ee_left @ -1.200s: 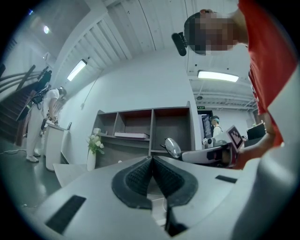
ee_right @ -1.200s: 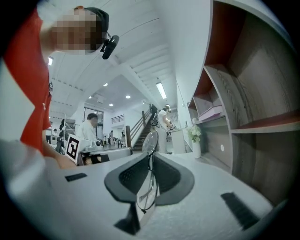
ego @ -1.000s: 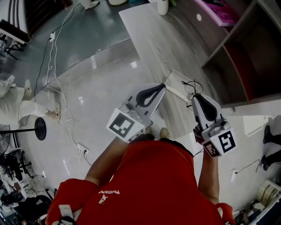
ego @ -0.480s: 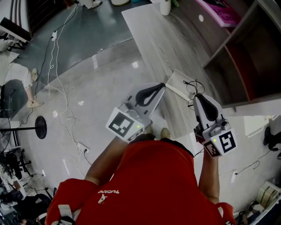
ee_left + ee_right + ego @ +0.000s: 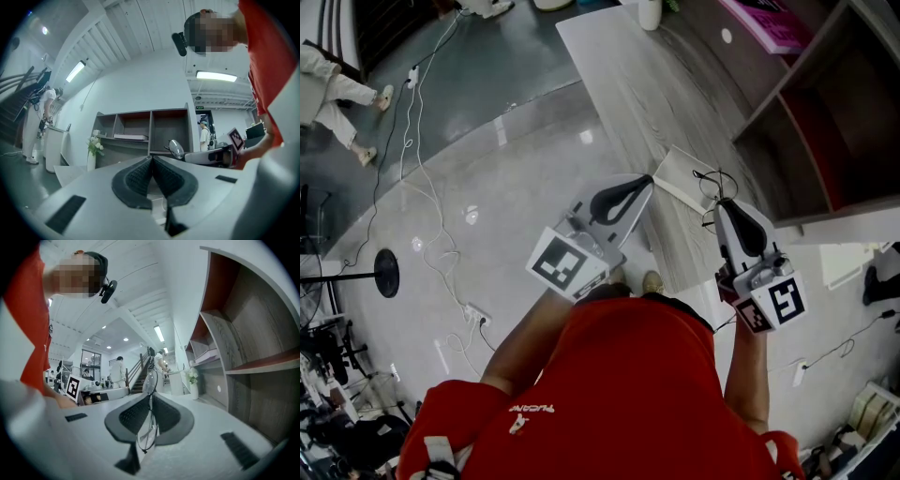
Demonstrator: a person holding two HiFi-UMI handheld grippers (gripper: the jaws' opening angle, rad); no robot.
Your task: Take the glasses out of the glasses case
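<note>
Glasses (image 5: 150,380) are out, pinched in the right gripper (image 5: 151,397); the left gripper (image 5: 152,159), jaws together and empty, sits by the glasses case (image 5: 682,178) at the counter's (image 5: 628,84) near edge.

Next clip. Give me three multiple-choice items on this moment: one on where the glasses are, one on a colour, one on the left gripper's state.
1. Where are the glasses?
A) on the floor
B) between the jaws of the right gripper
C) on a shelf

2. What colour is the person's shirt?
A) blue
B) green
C) red

3. How do the jaws of the left gripper stand?
A) together
B) wide apart
C) clamped on a book

Answers:
1 B: the right gripper view shows the thin frame pinched between its pads.
2 C: the head view shows red.
3 A: the left gripper view shows the pads meeting.
</note>
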